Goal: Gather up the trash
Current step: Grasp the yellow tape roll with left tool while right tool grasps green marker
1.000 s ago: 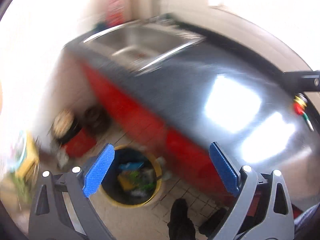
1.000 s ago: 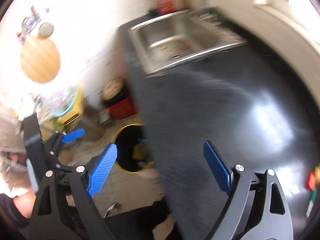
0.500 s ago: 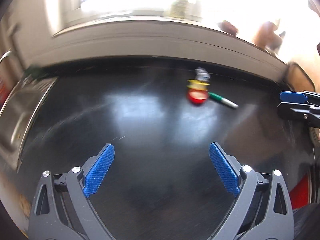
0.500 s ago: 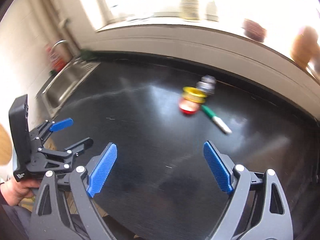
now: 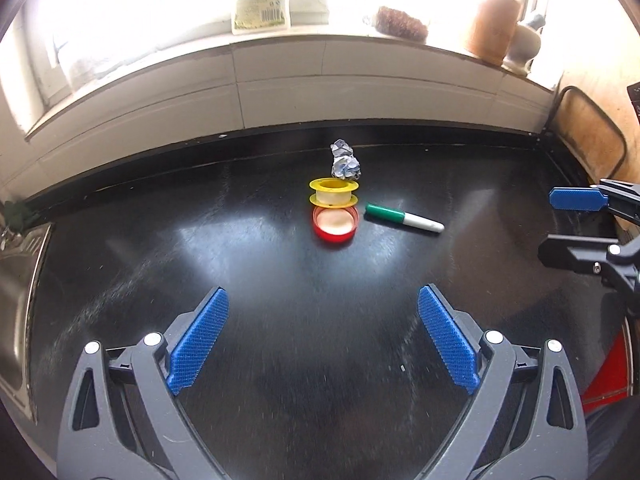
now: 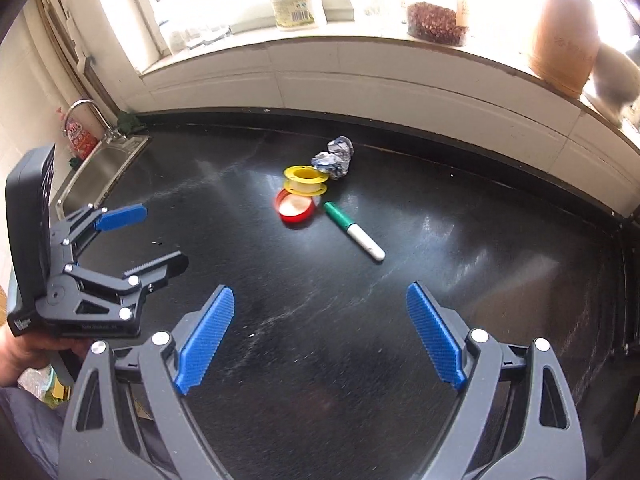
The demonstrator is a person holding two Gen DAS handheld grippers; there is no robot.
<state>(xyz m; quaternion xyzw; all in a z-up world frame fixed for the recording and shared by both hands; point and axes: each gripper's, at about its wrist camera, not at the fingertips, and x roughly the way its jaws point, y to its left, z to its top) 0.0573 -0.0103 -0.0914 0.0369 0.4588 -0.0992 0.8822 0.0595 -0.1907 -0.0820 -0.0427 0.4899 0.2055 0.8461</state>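
On the table [image 5: 280, 360]: surface: black, glossy, with light glare and fine scratches.
Trash cluster: four items grouped toward the back of the table, near the white tiled wall [image 5: 360, 92].
Crumpled foil ball [image 5: 345, 163]: rearmost item, just behind the yellow spool; also visible in the right wrist view [image 6: 335, 157].
Yellow spool [image 5: 333, 193]: stands on its flange, touching or overlapping the rear edge of the red lid in both views [image 6: 306, 181].
Red lid [image 5: 335, 224]: lies open side up with a pale interior, directly in front of the spool [image 6: 295, 207].
Green marker [image 5: 404, 218]: lies flat just beside the red lid, green cap toward the lid, white barrel pointing away [image 6: 353, 230].
Left gripper [image 5: 323, 342]: jaws spread wide, nothing between the blue pads, no contact with any item; it hangs above bare table, well apart from the cluster. In the right wrist view it appears at the left edge [image 6: 140, 236], held by a hand [image 6: 24, 354].
Right gripper [image 6: 320, 342]: jaws spread wide, empty, no contact with any item; positioned over bare table, well short of the marker. In the left wrist view its fingers enter from the right edge [image 5: 576, 222].
Sink [image 6: 102, 164]: steel basin at the left end of the table, with a tap behind it.
Windowsill [image 5: 400, 46]: carries jars and containers, strongly backlit.
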